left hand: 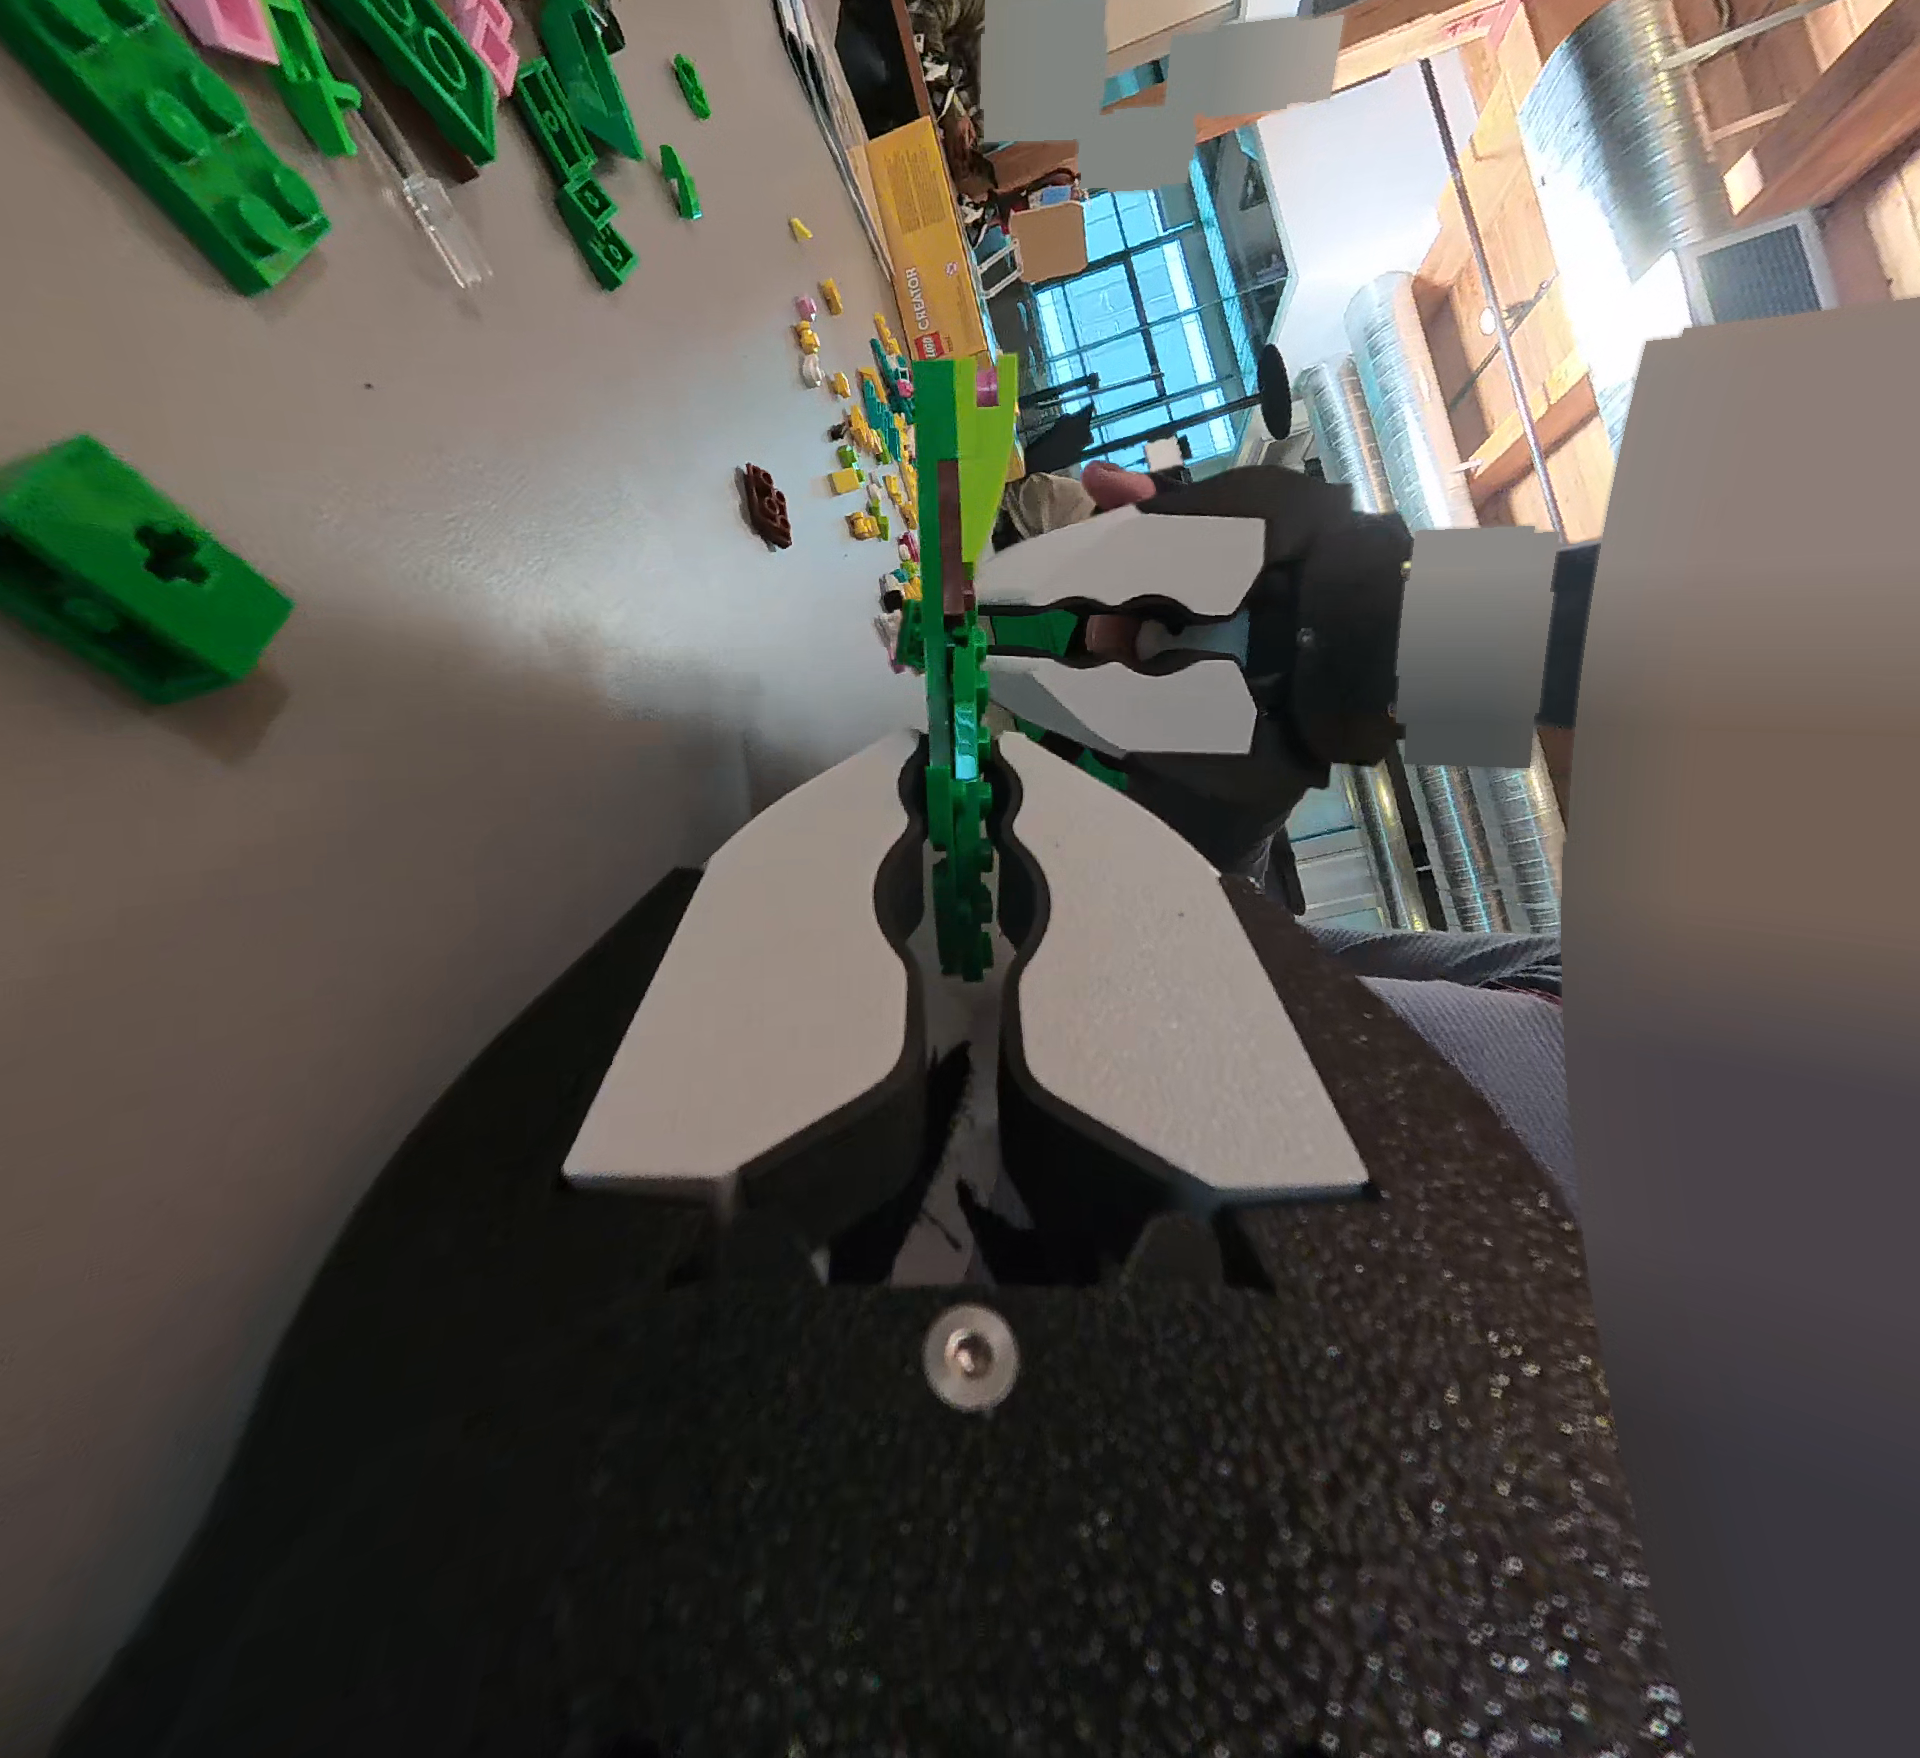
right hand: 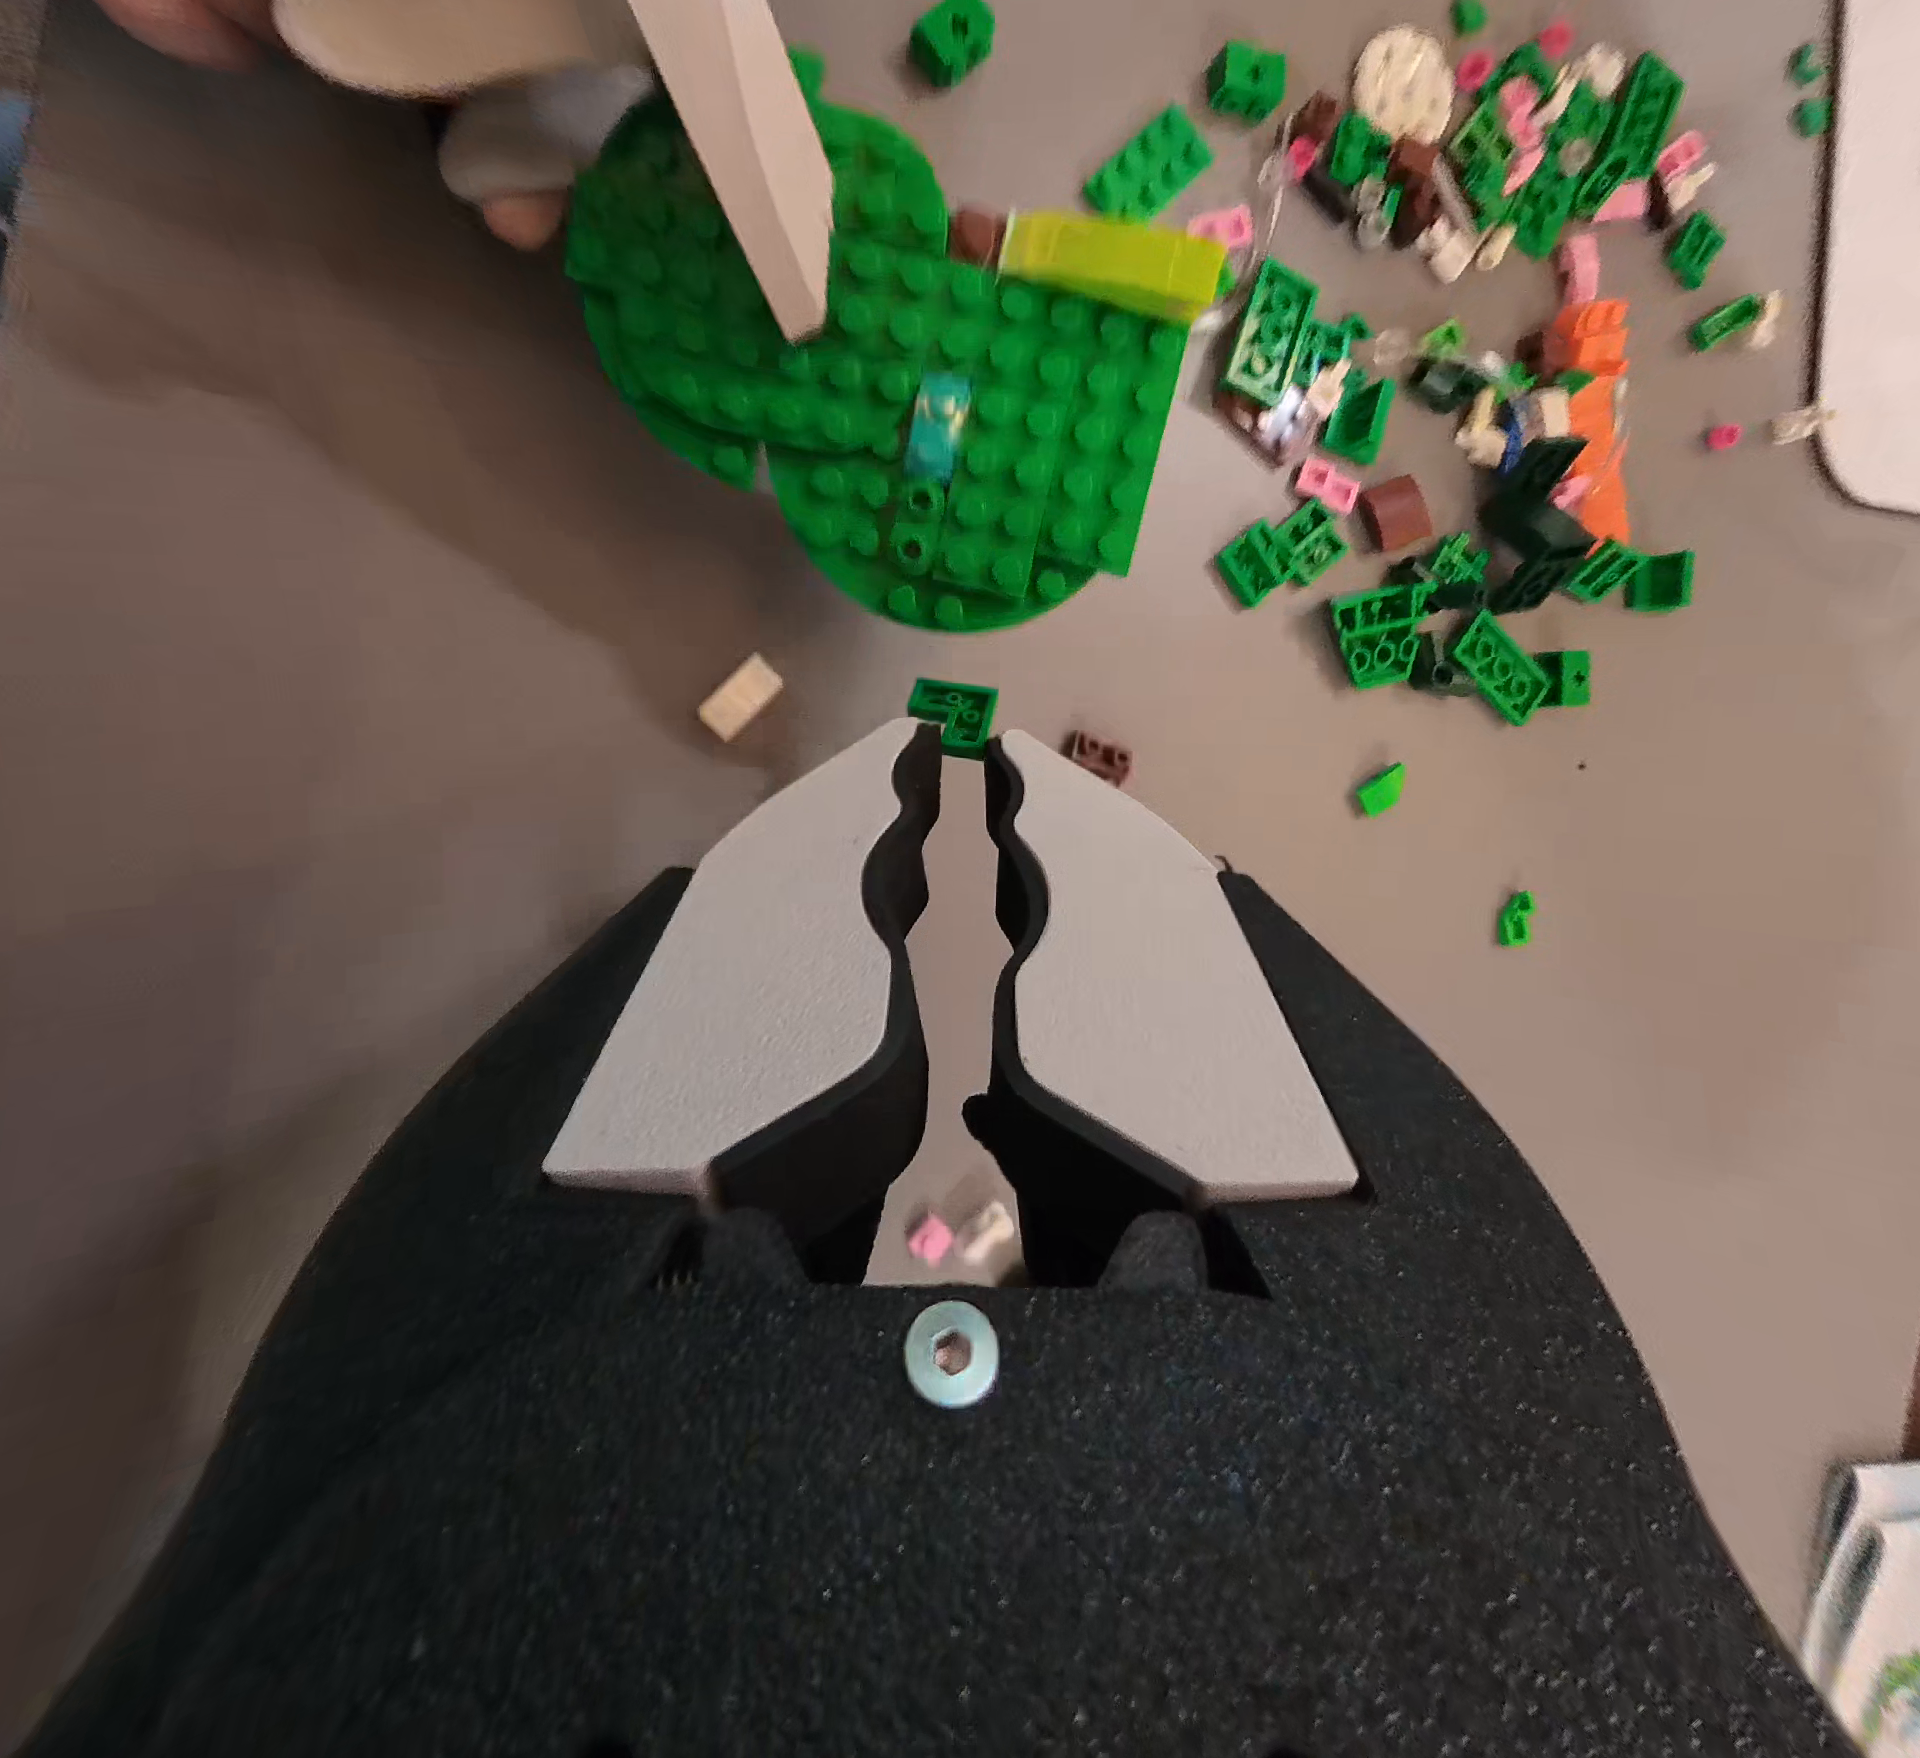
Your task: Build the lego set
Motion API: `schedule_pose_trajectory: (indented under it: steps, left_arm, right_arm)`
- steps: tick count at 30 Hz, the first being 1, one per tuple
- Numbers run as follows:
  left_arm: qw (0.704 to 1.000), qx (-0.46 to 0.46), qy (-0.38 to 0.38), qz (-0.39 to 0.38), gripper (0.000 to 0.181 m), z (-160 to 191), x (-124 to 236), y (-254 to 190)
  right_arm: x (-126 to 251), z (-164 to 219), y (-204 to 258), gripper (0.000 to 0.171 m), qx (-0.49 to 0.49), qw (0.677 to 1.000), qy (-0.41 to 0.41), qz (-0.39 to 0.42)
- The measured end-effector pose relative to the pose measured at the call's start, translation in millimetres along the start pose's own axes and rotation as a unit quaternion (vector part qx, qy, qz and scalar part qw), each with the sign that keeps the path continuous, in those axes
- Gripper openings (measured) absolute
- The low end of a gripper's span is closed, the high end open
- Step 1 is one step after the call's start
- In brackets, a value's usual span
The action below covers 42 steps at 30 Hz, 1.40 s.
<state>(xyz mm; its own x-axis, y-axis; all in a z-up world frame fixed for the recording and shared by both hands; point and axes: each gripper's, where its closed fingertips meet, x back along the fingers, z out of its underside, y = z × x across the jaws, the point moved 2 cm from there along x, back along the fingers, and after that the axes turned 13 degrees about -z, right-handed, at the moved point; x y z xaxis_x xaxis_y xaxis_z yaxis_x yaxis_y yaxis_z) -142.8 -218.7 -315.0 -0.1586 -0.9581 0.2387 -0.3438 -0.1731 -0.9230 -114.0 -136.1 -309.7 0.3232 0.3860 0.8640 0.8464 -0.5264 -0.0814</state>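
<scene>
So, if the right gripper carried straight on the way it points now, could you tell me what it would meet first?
Most likely the green base plate assembly held by the left gripper. The right gripper, carrying a small green corner piece, aims at its near rounded edge, though depth is unclear.

Printed writing is noted on two items. First, a yellow cardboard box (left hand: pixel 928 245) at the far edge of the grey table (left hand: pixel 582 503), seen in the left wrist view. It carries pale lettering along one face and a small red logo patch just beside that lettering; the wording is not reproduced here. Second, a white packet (right hand: pixel 1865 1604) at the lower right corner of the right wrist view bears green print, too blurred to read.
</scene>
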Motion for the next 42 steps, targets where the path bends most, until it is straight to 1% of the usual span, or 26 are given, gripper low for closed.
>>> schedule_pose_trajectory:
  steps: [2,5,7,9,10,12,14,15,19,23,26,30,39,42]
  left_arm:
    - [1.000,0.003,-0.001,0.001,0.008,-0.6,0.4,0.1]
    - [1.000,0.003,-0.002,0.002,0.008,-0.7,0.4,0.0]
    - [1.000,0.003,-0.002,0.002,0.008,-0.8,0.6,0.0]
    - [1.000,0.004,-0.003,0.004,0.008,-1.1,0.8,-0.1]
    - [1.000,0.005,-0.003,0.004,0.008,-1.2,0.9,-0.1]
    - [1.000,0.006,-0.003,0.006,0.008,-1.2,0.9,-0.2]
    - [1.000,0.007,-0.003,0.007,0.008,-1.3,1.1,-0.3]
    - [1.000,0.008,-0.003,0.007,0.008,-1.4,1.1,-0.3]
    - [1.000,0.007,-0.003,0.008,0.008,-1.4,1.2,-0.4]
    - [1.000,0.009,-0.001,0.011,0.008,-1.1,1.2,-0.7]
    - [1.000,0.006,0.013,0.014,0.008,2.1,-0.5,-1.8]
    - [1.000,0.006,0.011,0.014,0.008,1.8,-0.3,-1.9]
    - [1.000,0.005,0.019,0.019,0.008,3.8,-0.8,-3.1]
    - [1.000,0.006,0.020,0.021,0.008,3.9,-0.7,-3.4]
  right_arm:
    - [1.4,14.3,0.2,0.007,-0.003,0.999,0.045,-0.029]
    - [12.1,46.7,2.5,0.007,-0.016,0.984,0.158,-0.086]
    - [22.7,71.0,7.9,0.007,-0.052,0.958,0.247,-0.135]
    - [31.7,91.0,12.4,0.007,-0.086,0.925,0.326,-0.173]
    - [34.0,98.0,12.8,0.007,-0.093,0.911,0.357,-0.184]
    - [34.4,104.1,15.5,0.006,-0.105,0.890,0.392,-0.209]
    - [31.3,103.0,17.9,0.007,-0.109,0.879,0.404,-0.229]
    - [29.6,100.5,17.5,0.007,-0.106,0.879,0.404,-0.233]
    - [25.7,88.1,17.3,0.007,-0.104,0.884,0.388,-0.240]
    - [28.8,83.9,17.8,0.007,-0.100,0.888,0.378,-0.243]
    - [32.3,88.4,20.4,0.007,-0.124,0.877,0.389,-0.255]
    - [26.9,89.8,20.2,0.007,-0.140,0.864,0.403,-0.266]
    - [13.6,75.4,8.6,0.007,-0.155,0.869,0.387,-0.265]
    - [7.4,71.9,5.7,0.007,-0.147,0.878,0.375,-0.260]
